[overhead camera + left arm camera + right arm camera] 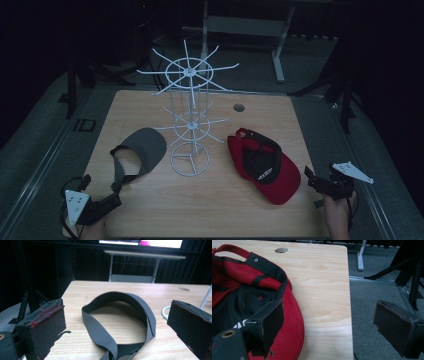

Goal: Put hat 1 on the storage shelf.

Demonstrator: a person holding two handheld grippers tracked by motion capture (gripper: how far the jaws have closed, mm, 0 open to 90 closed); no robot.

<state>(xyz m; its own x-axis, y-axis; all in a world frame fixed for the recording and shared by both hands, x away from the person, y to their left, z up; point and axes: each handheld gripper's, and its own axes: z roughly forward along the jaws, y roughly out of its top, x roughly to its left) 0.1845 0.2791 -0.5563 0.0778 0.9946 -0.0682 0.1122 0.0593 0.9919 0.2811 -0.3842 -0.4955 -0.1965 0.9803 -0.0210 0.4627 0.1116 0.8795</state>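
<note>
grey visor just ahead of spread left fingers, red cap beside spread right fingers, nothing held

I am seeing two black grippers: the left gripper, at seven o'clock, and the right gripper, at four o'clock, each showing a grey triangular plate with screw holes.

Grey visor, red cap with black lining, white wire rack, pale wood-grain counter.
</note>
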